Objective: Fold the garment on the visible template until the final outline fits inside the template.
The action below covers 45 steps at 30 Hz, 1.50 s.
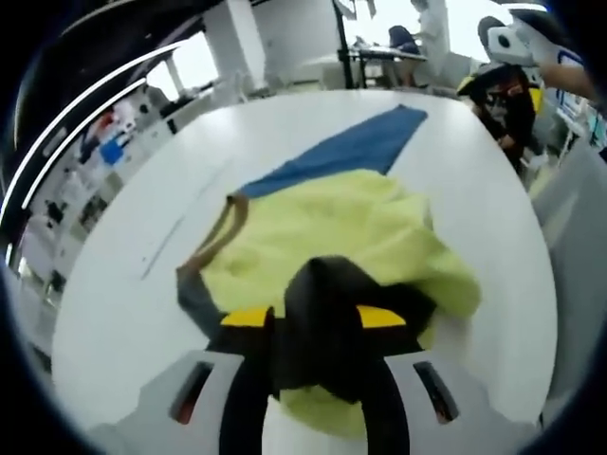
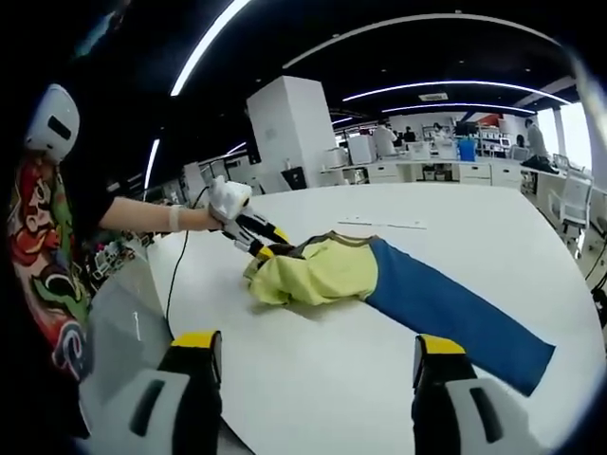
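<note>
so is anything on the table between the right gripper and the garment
Nothing visible. In the right gripper view, only bare white table lies between the open right gripper and the yellow and blue garment. The left gripper is already shut on the garment's far yellow end, off to the side.

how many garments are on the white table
1: a yellow garment with a blue sleeve, bunched mid-table, held by the left gripper. None seem hidden.
</note>
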Tool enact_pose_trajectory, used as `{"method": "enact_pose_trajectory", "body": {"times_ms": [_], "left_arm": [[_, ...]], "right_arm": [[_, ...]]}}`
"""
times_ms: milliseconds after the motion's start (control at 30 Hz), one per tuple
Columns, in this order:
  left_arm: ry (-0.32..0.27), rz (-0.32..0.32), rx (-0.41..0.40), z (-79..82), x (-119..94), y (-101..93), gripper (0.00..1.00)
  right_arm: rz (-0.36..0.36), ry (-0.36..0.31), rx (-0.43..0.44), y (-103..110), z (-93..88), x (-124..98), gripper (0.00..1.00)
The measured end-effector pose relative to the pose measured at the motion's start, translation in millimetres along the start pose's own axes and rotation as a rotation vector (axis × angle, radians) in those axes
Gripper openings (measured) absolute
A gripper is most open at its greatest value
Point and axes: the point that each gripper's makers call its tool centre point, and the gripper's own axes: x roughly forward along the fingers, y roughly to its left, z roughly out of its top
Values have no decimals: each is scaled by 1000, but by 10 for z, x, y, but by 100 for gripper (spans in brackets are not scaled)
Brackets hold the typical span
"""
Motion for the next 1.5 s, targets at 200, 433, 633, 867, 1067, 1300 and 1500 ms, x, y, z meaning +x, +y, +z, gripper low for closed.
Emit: {"method": "enact_pose_trajectory", "body": {"times_ms": [200,433,633,867,1067,1300,1500], "left_arm": [[-46,21,16,113,-178,-7,43],[-73,27,49,196,-332,-121,50],[-98,37,104,292,-440,-273,49],[-89,62,161,196,-438,-396,42],[-95,60,161,141,-407,-495,39],[-84,37,155,77,-323,-704,38],[-80,50,168,51,-243,-762,31]], "right_arm": [[6,-3,-6,16,31,29,83],[13,-5,-15,43,42,48,83],[13,-11,-15,69,42,40,83],[13,-12,-8,54,11,31,83],[13,-5,-4,39,-25,36,82],[14,-5,-4,78,-29,43,82],[14,-2,2,102,-40,35,82]]}}
